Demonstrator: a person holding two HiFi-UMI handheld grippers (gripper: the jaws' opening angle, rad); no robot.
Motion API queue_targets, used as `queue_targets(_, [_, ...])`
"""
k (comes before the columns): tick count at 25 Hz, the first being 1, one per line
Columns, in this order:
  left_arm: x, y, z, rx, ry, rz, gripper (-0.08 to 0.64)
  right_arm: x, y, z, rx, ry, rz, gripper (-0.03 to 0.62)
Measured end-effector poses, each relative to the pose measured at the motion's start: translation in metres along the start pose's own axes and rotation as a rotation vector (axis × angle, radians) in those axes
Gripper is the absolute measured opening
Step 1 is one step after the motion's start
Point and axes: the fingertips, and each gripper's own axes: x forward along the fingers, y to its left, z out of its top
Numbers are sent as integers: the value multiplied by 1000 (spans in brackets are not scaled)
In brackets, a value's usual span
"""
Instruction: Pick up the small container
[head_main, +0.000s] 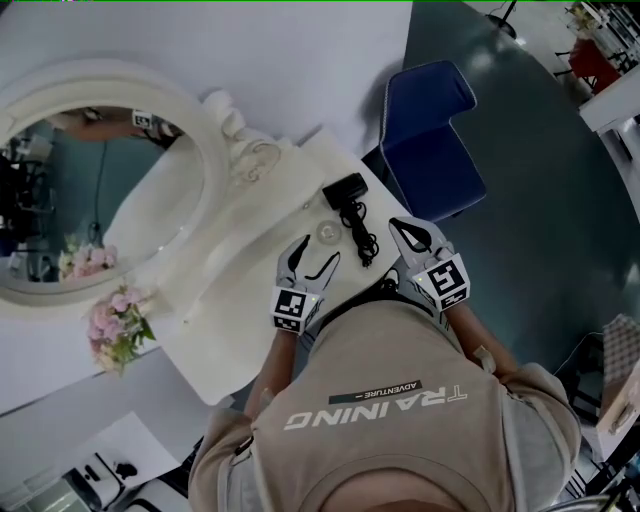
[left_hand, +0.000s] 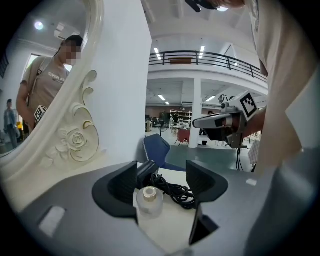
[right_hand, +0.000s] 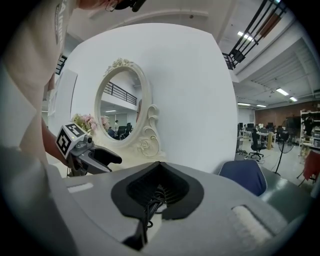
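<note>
Left gripper (left_hand: 161, 179) released, jaws spread. Small container (left_hand: 149, 200) stands between them at lower centre of frame, nearer the left jaw. Right gripper (right_hand: 159, 186) clenched, jaws together.

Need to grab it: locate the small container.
Left gripper view: the small container stands between the open jaws of the left claw, black cable just behind it.

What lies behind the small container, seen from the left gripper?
A black adapter with its tangled cable lies behind the small container. The left gripper covers the adapter's left end.
</note>
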Motion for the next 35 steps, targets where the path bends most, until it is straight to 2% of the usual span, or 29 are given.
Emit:
queue_targets(5, [19, 6, -12, 34, 44, -25, 337, -3, -10, -7, 18, 12, -26, 3])
queue_targets(10, [37, 14, -42, 55, 125, -68, 371, -6, -14, -12, 34, 20, -55, 3])
queue_targets(19, [77, 16, -88, 160, 248, -171, 385, -5, -26, -29, 79, 63, -105, 3])
queue_targets(35, [116, 10, -138, 144, 328, -284, 380, 4, -43, -36, 104, 116, -174, 3])
